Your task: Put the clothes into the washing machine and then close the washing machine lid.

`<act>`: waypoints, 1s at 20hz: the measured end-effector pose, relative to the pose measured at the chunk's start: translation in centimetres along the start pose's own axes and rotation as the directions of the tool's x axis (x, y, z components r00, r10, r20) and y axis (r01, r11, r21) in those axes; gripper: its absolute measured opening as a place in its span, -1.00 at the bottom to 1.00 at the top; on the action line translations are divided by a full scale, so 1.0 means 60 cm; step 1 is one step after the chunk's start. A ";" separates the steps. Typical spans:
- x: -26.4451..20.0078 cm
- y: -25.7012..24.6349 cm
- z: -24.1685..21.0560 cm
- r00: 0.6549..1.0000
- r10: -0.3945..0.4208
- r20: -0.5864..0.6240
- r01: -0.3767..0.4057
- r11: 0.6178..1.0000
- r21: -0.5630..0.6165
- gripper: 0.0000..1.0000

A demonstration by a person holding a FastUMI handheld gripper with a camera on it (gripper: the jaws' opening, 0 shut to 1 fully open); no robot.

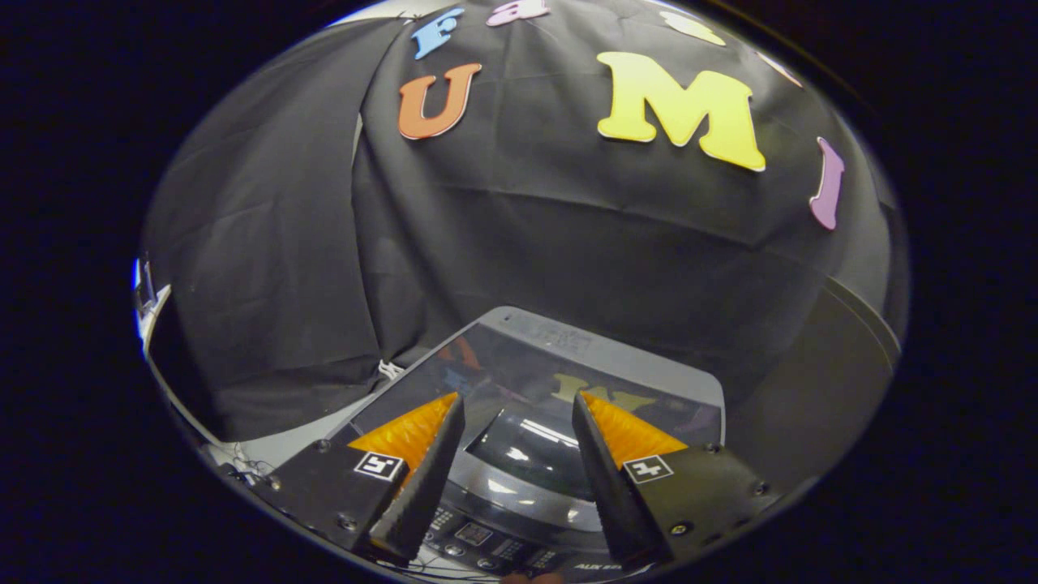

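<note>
The washing machine (531, 328) stands below me against the black cloth wall, seen from above. Its dark glass lid (649, 414) lies flat over the tub and mirrors the wall. Through the glass I make out the rounded rim of the tub (527, 446). The control panel (486, 542) with small buttons and a display runs along the near edge, right under my fingers. My gripper (517, 399) hovers over the lid, open, with a wide gap and nothing between the fingers. Neither finger touches the machine.
Black cloth walls close in behind the machine and on both sides. A pale strip of floor or table (276, 446) with some thin cables lies to the left of the machine. A bright gap (146, 300) shows at the cloth's far left edge.
</note>
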State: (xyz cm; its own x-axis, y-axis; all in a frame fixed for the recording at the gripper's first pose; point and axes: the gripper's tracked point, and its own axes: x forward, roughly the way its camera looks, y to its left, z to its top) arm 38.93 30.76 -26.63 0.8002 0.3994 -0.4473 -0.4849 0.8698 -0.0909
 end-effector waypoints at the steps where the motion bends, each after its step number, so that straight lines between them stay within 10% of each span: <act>1: -0.013 -0.003 0.005 1.000 -0.001 0.008 0.001 1.000 0.008 0.68; 20: -0.764 -0.200 -0.032 0.884 -0.413 0.218 0.346 0.893 0.289 1.00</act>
State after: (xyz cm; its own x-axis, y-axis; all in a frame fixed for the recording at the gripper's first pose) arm 7.40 1.43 -6.76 0.9848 0.0573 -0.1642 -0.0545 0.9983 0.0211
